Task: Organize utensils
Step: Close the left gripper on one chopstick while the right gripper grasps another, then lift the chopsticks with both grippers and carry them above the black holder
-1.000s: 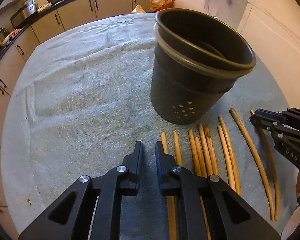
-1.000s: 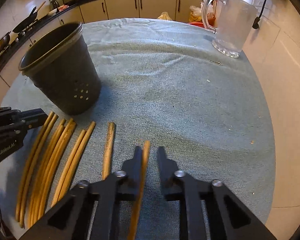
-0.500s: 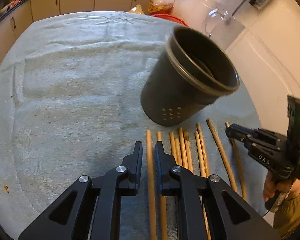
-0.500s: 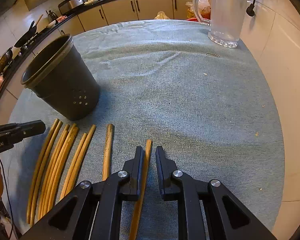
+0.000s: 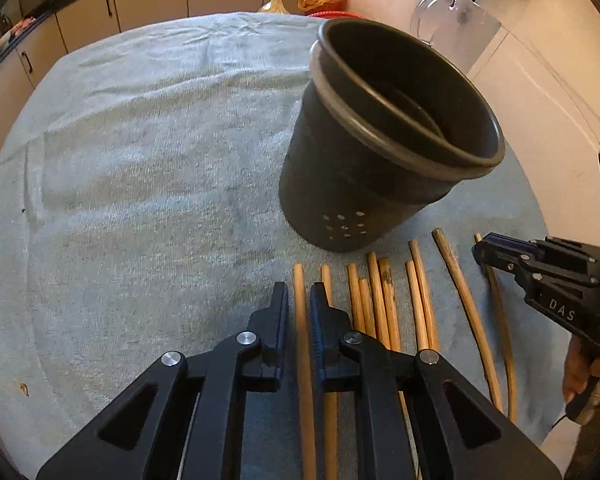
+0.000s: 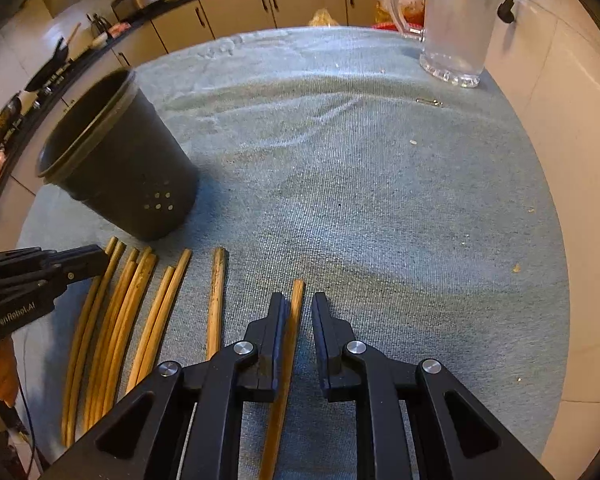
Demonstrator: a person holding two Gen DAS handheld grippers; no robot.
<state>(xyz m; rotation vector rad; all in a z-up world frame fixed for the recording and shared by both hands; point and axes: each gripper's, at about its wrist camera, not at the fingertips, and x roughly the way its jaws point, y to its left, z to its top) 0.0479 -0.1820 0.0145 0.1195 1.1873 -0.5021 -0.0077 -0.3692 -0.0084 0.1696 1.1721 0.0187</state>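
The sticks (image 5: 380,300) lie in a loose row on the towel (image 5: 140,180), side by side, their far ends just short of the holder (image 5: 380,160) — a dark pot with small holes low on its wall, standing upright and, as far as I can see in, with nothing wooden inside. My left claw (image 5: 299,308) points steeply down over the left end of the row, its jaws nearly together with the outermost stick (image 5: 302,340) in the narrow gap; I cannot tell whether the pads press it. My right claw (image 6: 299,316) hangs over the other end of the row, jaws also close, the last stick (image 6: 290,340) running along its left finger (image 6: 274,328) — gripped or not, I cannot tell. A clear jug (image 6: 456,20) stands at the towel's far edge, well apart.
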